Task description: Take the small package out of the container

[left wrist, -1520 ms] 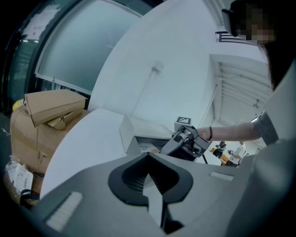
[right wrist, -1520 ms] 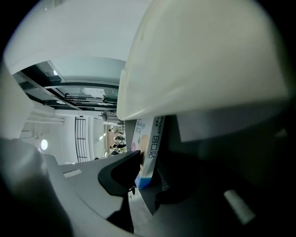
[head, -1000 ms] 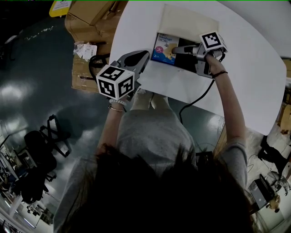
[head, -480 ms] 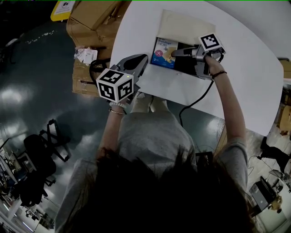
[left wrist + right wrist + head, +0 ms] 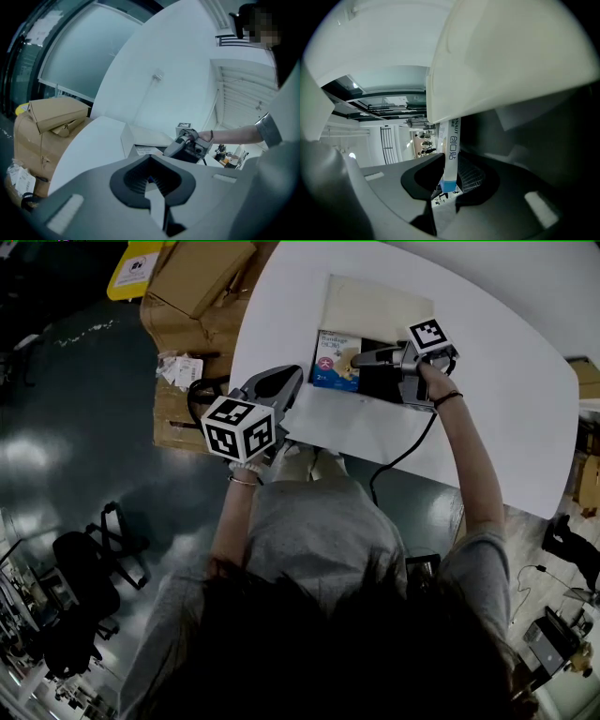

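Grey short-sleeved shirt (image 5: 319,535), dark hair (image 5: 328,648)

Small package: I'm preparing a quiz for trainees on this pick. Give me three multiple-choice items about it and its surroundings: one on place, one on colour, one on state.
1. Where is the small package?
A. In the open container on the table
B. On the floor
C. On the person's lap

2. What colour is the table?
A. Black
B. White
C. Red

3. What stands between the right gripper's fingers?
A. Nothing
B. A cable
C. The small package's edge

Key: 1 A, the head view shows it inside the container with the lid up. 2 B, the tabletop is plain white. 3 C, the right gripper view shows the edge between the fingers, which have just been closing.
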The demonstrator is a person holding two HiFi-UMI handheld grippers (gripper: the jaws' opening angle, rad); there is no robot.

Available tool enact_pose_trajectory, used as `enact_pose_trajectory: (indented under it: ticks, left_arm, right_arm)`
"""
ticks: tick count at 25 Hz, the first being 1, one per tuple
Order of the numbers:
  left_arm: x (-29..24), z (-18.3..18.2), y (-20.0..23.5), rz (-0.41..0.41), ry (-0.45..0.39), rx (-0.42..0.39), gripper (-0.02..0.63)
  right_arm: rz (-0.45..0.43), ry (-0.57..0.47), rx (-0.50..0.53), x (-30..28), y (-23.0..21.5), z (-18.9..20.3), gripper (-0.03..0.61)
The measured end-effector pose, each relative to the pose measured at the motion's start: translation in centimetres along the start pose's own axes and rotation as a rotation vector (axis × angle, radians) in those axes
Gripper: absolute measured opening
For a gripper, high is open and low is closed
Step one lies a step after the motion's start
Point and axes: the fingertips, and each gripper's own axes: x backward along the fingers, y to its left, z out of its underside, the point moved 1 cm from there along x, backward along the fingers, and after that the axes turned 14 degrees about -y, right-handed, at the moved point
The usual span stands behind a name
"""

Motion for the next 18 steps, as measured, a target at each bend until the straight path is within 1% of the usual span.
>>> enact_pose_trajectory:
  ticks: [11, 18]
  left_arm:
    - [-0.18, -0.52, 0.05, 0.020, -0.012, -0.011, -0.009]
    - [-0.45, -0.74, 0.21, 0.029, -0.012, -0.016, -0.009]
  right_arm:
    - [-0.034, -0.041, -0.039, -0.06, -0.05, 0.07, 0.103]
    - [-0.045, -0.041, -0.051, 0.07, -0.21, 0.48, 0.103]
